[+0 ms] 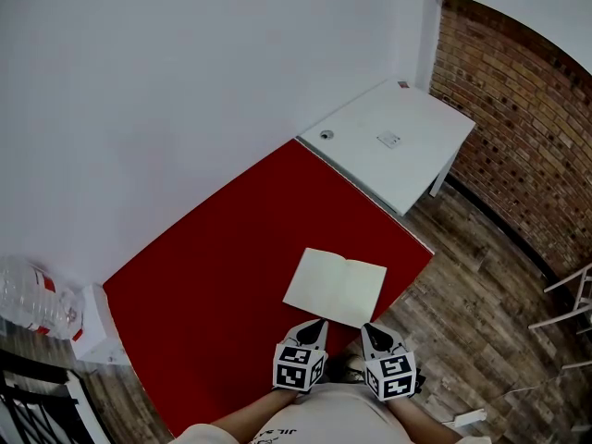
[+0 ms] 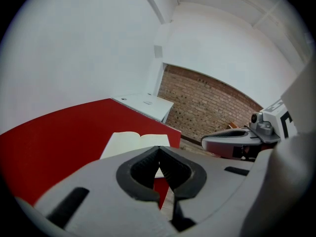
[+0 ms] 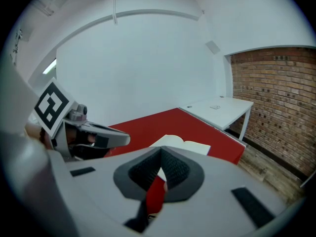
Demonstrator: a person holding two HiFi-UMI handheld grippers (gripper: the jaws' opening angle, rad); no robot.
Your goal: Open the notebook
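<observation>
Toward the near right edge of the red desk [image 1: 231, 276], the notebook [image 1: 335, 287] lay flat with both pages spread. Its spine ran away from you and its wider span ran across. You held the left tongs [image 1: 317, 326] and right tongs [image 1: 369, 331] close to your body, both pinched together with nothing between them. The notebook was just ahead of both tips: left tips faced the left page, right tips the right page's near corner. Neither hand looked clearly nearer. Opening looked done.
</observation>
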